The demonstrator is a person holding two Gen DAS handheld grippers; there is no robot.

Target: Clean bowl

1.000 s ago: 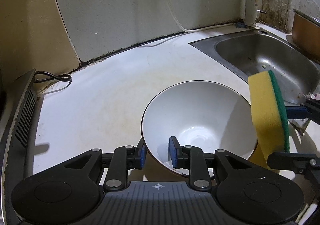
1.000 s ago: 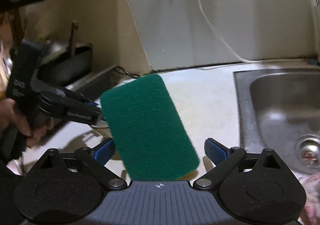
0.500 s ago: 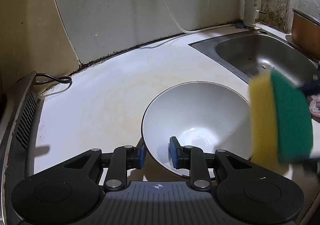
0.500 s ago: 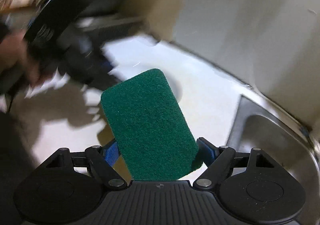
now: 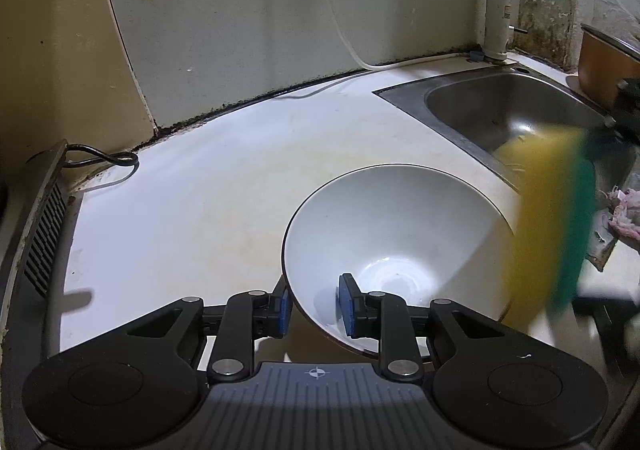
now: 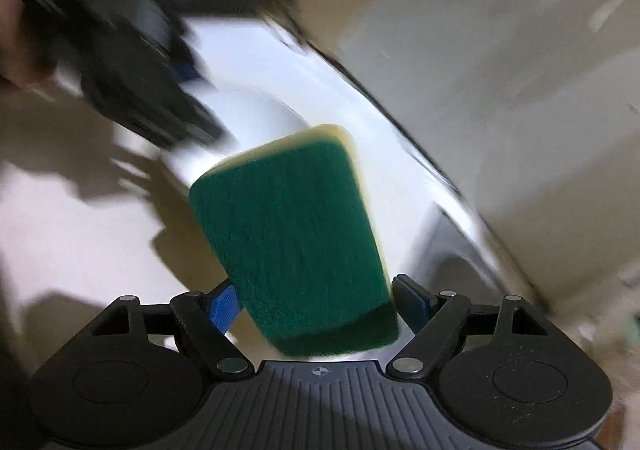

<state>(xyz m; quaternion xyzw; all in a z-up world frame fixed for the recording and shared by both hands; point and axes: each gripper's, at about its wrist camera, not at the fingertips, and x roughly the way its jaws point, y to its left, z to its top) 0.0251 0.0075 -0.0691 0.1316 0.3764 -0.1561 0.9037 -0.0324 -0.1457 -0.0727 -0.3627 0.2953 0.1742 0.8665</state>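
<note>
your left gripper (image 5: 312, 304) pinches the near rim of the one white ceramic bowl (image 5: 396, 246), low and right of centre in the left view; that thin grip could slip once you scrub. your right gripper (image 6: 314, 304) holds one yellow sponge with green scouring face (image 6: 296, 242) across wide jaws. one steel sink (image 5: 500, 110) upper right, so two grippers, one bowl, one sponge

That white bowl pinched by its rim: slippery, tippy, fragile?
Probably slippery: the bowl looks glossy and wet inside. Likely tippy: it is tilted, held only where the left gripper pinches its rim. Looks ceramic, so a knock from the sponge risks chipping.
</note>
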